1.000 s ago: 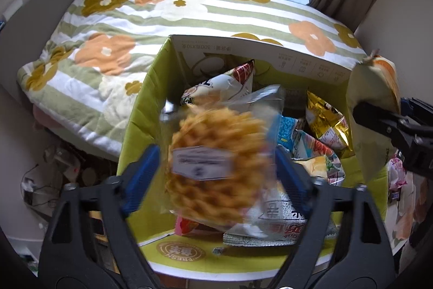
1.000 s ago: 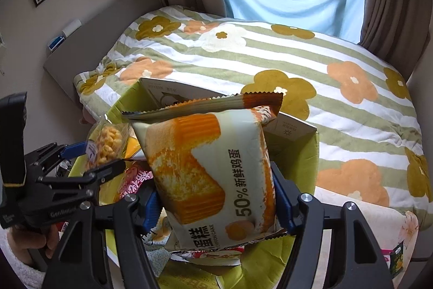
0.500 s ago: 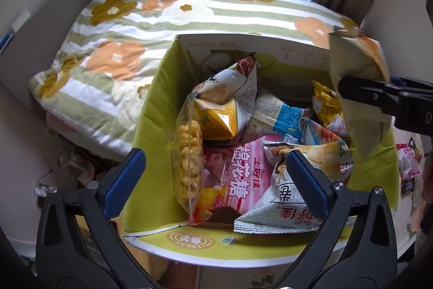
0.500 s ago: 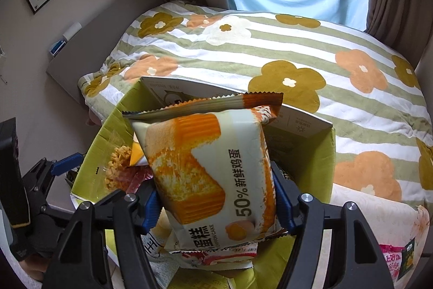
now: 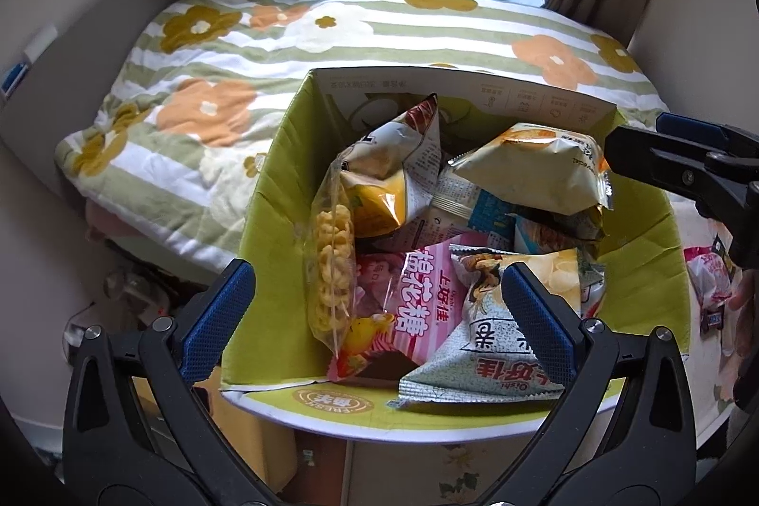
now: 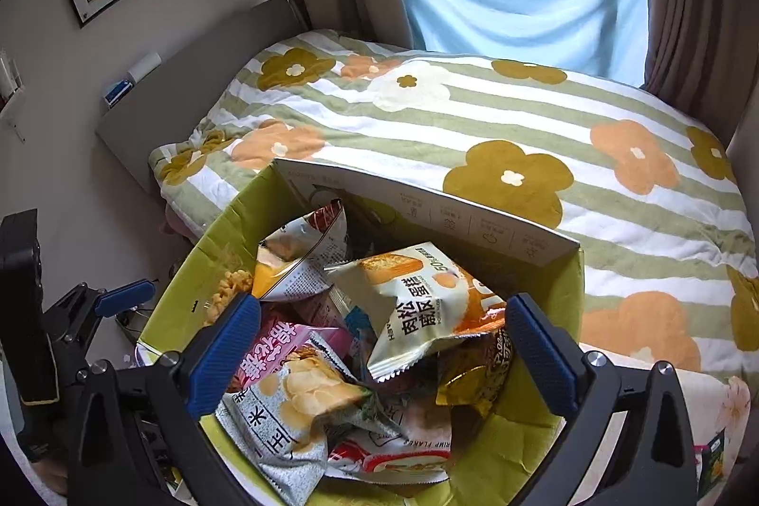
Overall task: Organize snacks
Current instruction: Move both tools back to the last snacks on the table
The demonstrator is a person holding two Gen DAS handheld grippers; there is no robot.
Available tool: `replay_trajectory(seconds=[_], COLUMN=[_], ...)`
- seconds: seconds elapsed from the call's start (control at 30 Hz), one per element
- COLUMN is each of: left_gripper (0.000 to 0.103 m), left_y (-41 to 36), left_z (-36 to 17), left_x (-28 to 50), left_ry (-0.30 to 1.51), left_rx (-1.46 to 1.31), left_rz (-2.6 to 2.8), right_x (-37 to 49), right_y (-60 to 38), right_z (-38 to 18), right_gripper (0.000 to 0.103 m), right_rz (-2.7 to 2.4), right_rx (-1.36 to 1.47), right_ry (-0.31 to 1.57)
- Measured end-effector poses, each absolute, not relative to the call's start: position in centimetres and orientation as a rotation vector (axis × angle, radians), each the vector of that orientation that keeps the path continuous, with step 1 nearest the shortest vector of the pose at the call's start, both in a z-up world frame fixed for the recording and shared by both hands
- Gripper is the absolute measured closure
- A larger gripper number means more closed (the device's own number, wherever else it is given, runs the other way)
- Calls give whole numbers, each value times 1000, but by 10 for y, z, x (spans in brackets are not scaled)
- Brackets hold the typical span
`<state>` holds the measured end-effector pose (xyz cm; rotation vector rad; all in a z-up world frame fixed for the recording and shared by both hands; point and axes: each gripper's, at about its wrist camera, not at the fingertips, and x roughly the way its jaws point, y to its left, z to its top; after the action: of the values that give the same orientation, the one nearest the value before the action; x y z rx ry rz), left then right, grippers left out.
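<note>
Two tools over the snack box.
Left tool is held open, empty; right tool jaws opening, cake packet is released onto the pile.

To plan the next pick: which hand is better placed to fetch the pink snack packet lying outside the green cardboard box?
Right. The right gripper, jaws opening and empty, is on the side of the green cardboard box where the pink snack packet lies; the left gripper is opposite.
</note>
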<state>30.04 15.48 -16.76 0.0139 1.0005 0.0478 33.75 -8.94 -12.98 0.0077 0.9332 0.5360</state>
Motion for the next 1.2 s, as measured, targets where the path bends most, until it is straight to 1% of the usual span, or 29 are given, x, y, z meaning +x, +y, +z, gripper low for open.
replay_trajectory(seconds=[0.3,0.53,0.73,0.9,1.2], left_gripper=[0,0,0,0,0], left_y=[150,121,73,22,-89], left_z=[-149,-130,-116,-111,-123], left_x=[288,282,272,261,241], left_ry=[967,930,902,904,955], left_rx=[15,21,45,29,33], left_rz=[-6,-98,-171,-216,-305], right_x=[313,289,260,233,180], right_y=[-105,-139,-188,-239,-349], right_z=[-111,-94,-79,-73,-93], right_gripper=[0,0,0,0,0], right_rz=[480,395,311,258,101], right_rx=[14,36,44,38,52], right_ry=[902,861,807,797,859])
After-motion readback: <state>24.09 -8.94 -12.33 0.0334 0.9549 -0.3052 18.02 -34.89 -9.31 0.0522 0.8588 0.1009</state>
